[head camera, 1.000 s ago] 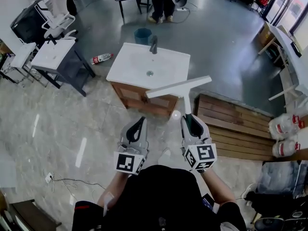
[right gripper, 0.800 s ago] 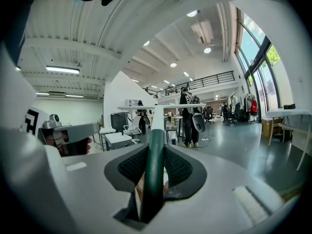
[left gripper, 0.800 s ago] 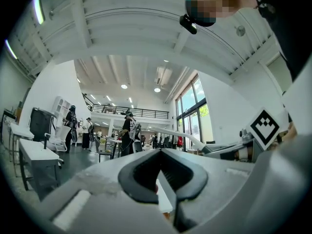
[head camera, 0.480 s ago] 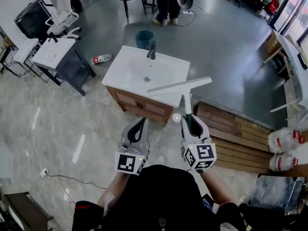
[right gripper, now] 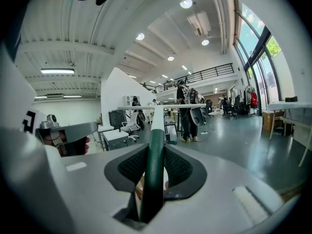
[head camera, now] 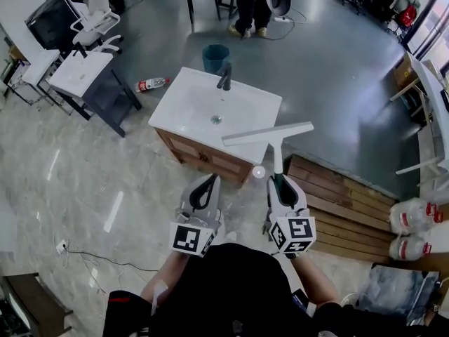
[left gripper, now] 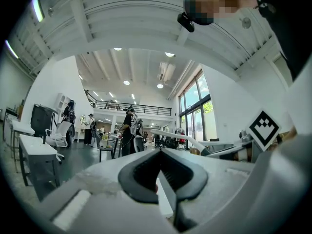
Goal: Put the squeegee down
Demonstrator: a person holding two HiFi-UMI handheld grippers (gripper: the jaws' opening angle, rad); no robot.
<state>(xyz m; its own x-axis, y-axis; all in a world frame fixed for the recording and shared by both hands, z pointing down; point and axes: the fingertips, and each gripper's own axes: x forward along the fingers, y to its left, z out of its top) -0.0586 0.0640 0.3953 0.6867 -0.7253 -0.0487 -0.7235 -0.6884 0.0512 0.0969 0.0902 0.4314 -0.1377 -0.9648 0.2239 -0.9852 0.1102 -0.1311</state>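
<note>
Right gripper: jaws pinch the dark green handle of the white-bladed squeegee, holding its blade crosswise and forward, off any surface. From the head view the blade lies against the near right corner of the white-topped wooden washbasin cabinet, probably the set-down place. Left gripper: jaws pressed together, empty, alongside.

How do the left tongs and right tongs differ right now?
The right tongs are clamped on the squeegee by its green handle; the left tongs hold nothing. The left tongs' jaws meet at the tips; the right tongs' jaws stand apart around the handle. Both point forward toward the sink cabinet, side by side.
</note>
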